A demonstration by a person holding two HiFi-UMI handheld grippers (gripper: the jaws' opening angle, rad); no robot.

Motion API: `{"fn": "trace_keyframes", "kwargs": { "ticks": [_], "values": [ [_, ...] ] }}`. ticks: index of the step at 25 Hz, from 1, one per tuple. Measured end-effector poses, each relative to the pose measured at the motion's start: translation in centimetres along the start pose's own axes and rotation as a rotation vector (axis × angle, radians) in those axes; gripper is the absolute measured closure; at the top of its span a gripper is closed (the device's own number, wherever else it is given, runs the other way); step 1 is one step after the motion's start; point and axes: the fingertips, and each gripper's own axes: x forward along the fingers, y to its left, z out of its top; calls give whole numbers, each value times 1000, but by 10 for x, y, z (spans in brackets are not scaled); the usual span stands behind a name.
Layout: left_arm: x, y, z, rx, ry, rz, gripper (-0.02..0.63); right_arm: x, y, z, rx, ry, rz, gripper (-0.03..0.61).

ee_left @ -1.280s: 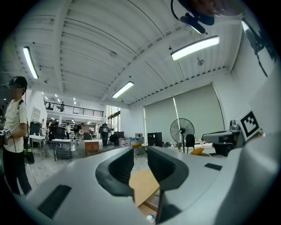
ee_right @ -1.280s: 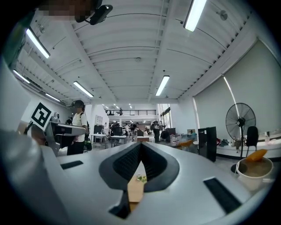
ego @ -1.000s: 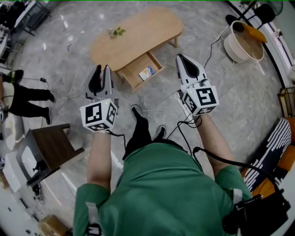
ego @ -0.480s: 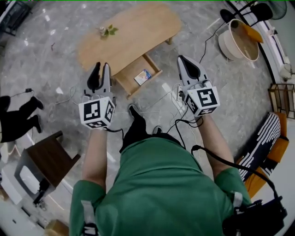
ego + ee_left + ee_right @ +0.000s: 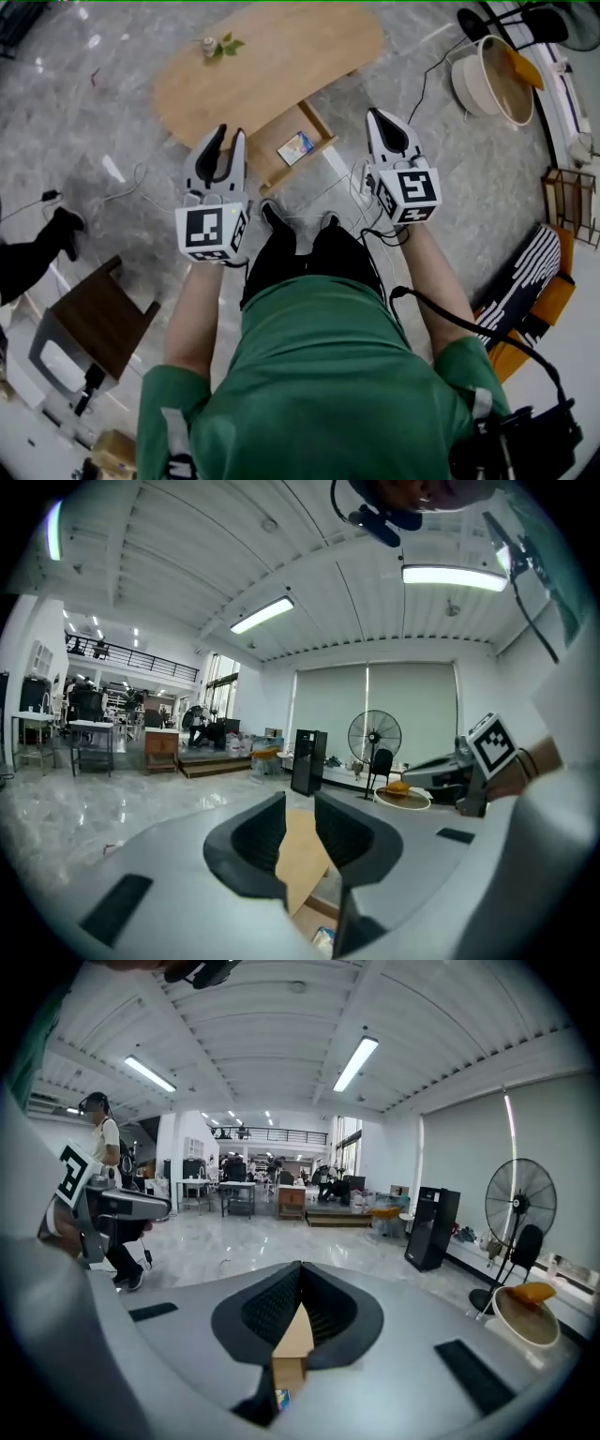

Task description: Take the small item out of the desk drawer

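Note:
A small blue-and-white item (image 5: 295,147) lies in the open drawer (image 5: 320,123) of the light wooden table (image 5: 272,66). It peeks out low in the left gripper view (image 5: 323,939) and the right gripper view (image 5: 279,1398). My left gripper (image 5: 227,139) hovers above the floor just left of the drawer, jaws apart with nothing between them (image 5: 300,808). My right gripper (image 5: 377,114) is held to the drawer's right, jaws shut and empty (image 5: 300,1269). Both point toward the table.
A small potted plant (image 5: 217,45) stands on the tabletop. A round tub (image 5: 492,80) sits at the far right, cables (image 5: 352,183) trail over the floor, a dark stool (image 5: 94,319) stands at the left, and another person's foot (image 5: 61,225) is nearby.
The person has stepped closer to the table, so the drawer now lies between the two gripper tips. Neither gripper's jaws have changed.

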Motion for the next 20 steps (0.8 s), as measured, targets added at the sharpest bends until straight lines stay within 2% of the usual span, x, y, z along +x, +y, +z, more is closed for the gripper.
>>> {"fn": "trace_keyframes", "kwargs": {
  "ticks": [5, 11, 17, 20],
  "values": [
    [6, 1, -28, -14, 31, 34, 506, 39, 3, -45, -43, 91, 76, 555],
    [23, -4, -59, -42, 86, 122, 506, 90, 0, -106, -89, 191, 243, 555],
    [38, -6, -115, -108, 188, 277, 506, 138, 7, -202, 0, 366, 441, 546],
    [34, -15, -128, -133, 203, 308, 506, 145, 15, -243, -22, 456, 514, 512]
  ]
}}
